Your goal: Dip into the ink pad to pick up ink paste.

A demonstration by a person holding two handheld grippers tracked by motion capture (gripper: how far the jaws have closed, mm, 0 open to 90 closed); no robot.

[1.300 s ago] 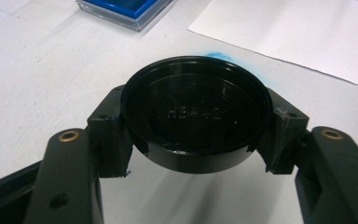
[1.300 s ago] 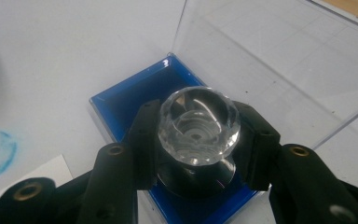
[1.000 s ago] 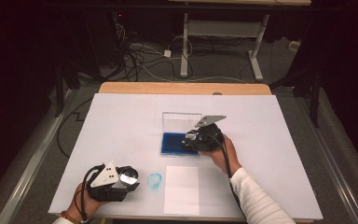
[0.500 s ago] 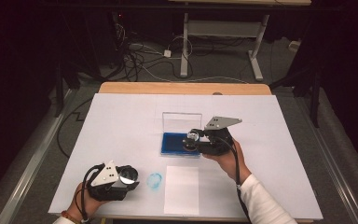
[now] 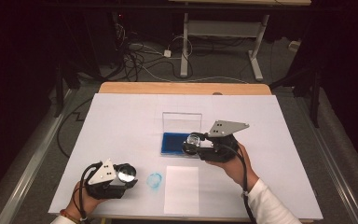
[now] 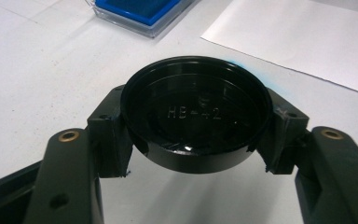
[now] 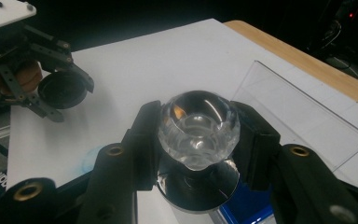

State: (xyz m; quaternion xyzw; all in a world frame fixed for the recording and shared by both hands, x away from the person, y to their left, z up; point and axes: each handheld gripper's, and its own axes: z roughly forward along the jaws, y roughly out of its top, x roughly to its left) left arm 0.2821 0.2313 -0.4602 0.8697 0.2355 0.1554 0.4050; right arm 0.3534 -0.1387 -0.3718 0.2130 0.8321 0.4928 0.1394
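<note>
Apparently readied for stamping, the left tongs [image 5: 129, 173] clamp a black round cap [image 6: 193, 112] low over the tabletop [image 5: 121, 121], while the right tongs [image 5: 189, 143] grip a clear-knobbed stamp [image 7: 198, 122] above the blue ink pad [image 5: 173, 143].

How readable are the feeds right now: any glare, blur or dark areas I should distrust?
High view: soft, white table bright, surroundings nearly black. Left gripper view: black cap sharp, its embossed lettering legible. Right gripper view: clear knob glints with reflections; background dark.
</note>
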